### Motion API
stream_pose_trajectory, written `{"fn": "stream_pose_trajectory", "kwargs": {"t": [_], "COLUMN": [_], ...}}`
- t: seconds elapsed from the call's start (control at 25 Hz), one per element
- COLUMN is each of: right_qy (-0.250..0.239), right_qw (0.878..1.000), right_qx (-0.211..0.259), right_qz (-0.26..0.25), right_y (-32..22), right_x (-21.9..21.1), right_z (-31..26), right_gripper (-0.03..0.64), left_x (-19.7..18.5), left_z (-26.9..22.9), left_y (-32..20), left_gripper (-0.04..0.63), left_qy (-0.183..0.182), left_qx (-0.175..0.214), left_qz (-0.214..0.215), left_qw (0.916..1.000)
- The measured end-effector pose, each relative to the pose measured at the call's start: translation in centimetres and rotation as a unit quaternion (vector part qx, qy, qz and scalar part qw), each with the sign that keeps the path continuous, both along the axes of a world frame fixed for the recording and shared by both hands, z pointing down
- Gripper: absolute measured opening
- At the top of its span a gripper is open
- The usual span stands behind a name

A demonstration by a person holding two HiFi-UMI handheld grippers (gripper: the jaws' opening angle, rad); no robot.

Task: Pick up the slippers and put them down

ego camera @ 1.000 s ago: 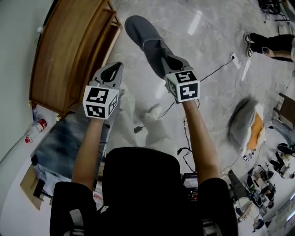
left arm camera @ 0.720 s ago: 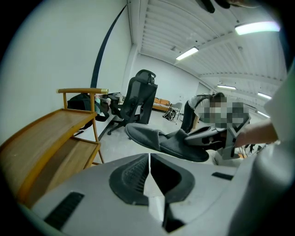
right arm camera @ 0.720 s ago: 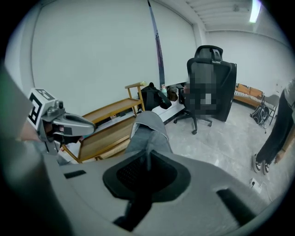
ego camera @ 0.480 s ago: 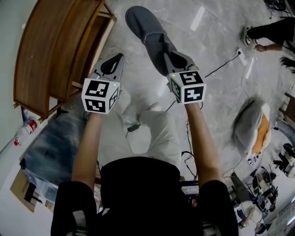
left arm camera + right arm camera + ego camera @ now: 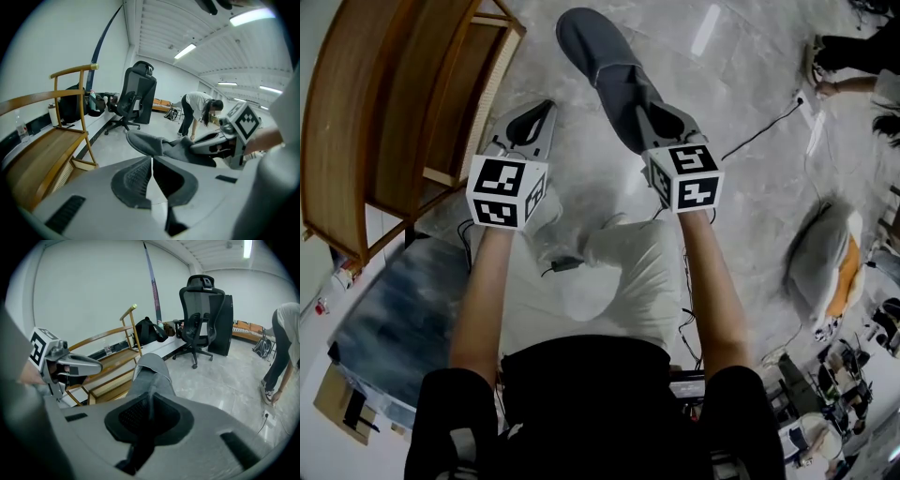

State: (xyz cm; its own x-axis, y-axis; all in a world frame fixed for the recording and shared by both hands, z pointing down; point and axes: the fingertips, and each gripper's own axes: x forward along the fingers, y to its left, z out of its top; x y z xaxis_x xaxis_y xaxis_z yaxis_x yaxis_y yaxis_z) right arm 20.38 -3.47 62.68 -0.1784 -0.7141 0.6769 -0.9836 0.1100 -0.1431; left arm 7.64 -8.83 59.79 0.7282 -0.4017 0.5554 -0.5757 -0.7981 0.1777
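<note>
Item: one grey felt slipper (image 5: pixel 600 66), held off the pale marbled floor (image 5: pixel 741 216) with its toe pointing away from the person; its heel end is pinched in the jaws of the right gripper (image 5: pixel 649 117), which are nearly closed on the fabric, the slipper (image 5: pixel 150 373) rising straight ahead of them in the right gripper view. Left gripper (image 5: pixel 542 117): jaws pressed together pad to pad, nothing in them (image 5: pixel 151 161), carried just left of the slipper (image 5: pixel 150 143) and apart from it. Each gripper bears a white cube with black square markers, patterns only. Surroundings: curved brown wooden rack with slatted shelves (image 5: pixel 384 112) close on the left, beside the left gripper; black high-backed office chair on castors (image 5: pixel 201 315) farther off by the wall; black bag (image 5: pixel 150 331) on the ledge behind the rack; clear bottle (image 5: pixel 19 129), label too small to read. On the floor to the right lies a black cable (image 5: pixel 759 131), and well apart a grey and orange cushion-like object (image 5: pixel 825 262). A second person (image 5: pixel 197 110) bends over in the background. The wearer's pale trousers (image 5: pixel 628 272) lie below both forearms
</note>
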Motion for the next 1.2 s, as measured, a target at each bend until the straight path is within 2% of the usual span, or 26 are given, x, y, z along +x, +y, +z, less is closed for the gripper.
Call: {"fn": "stream_pose_trajectory", "kwargs": {"t": [0.68,1.2], "right_qy": [0.007,0.017], "right_qw": [1.0,0.998], "right_qx": [0.018,0.048], "right_qz": [0.025,0.02], "right_y": [1.1,1.0], "right_x": [2.0,2.3], "right_z": [15.1,22.6], "right_gripper": [0.02,0.02], "left_x": [2.5,2.9], "left_z": [12.3,17.4], "left_y": [-0.6,-0.6], "left_gripper": [0.011,0.011], "left_qy": [0.007,0.015], "left_qx": [0.046,0.087], "left_qz": [0.022,0.04], "left_qw": [0.9987,0.9953]}}
